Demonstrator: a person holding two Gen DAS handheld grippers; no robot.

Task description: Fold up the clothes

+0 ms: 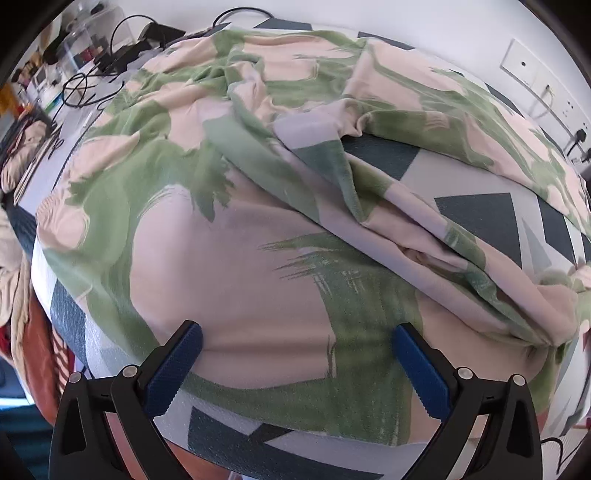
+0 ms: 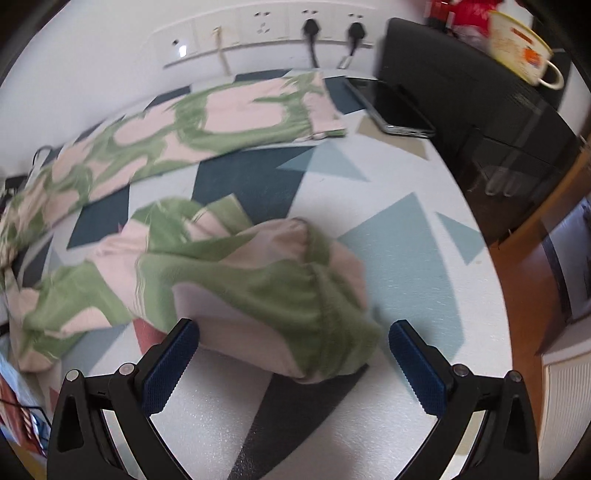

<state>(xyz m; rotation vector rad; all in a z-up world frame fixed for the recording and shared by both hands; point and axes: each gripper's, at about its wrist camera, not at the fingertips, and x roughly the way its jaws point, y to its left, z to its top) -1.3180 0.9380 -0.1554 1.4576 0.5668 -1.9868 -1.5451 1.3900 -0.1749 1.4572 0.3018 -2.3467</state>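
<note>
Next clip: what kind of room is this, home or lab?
Probably a lived-in home room: a pink-and-green garment lies on a geometric-patterned table cover, with wall sockets, a laptop and a mug nearby.

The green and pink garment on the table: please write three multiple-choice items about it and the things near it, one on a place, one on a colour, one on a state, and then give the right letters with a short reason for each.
1. Where does the laptop lie?
A. under the garment
B. on the table's far side, beside a garment end
C. on the floor

2. Which colours does the garment have?
A. red and black
B. green and pale pink
C. plain white

3. How do the jaws of the right gripper stand?
A. open, with a bunched garment end between them
B. shut on the mug
C. shut on nothing

Answers: 1 B, it rests on the patterned table beside the flat far end. 2 B, green strokes cover pink cloth. 3 A, both pads stand wide apart, clear of the cloth.
</note>
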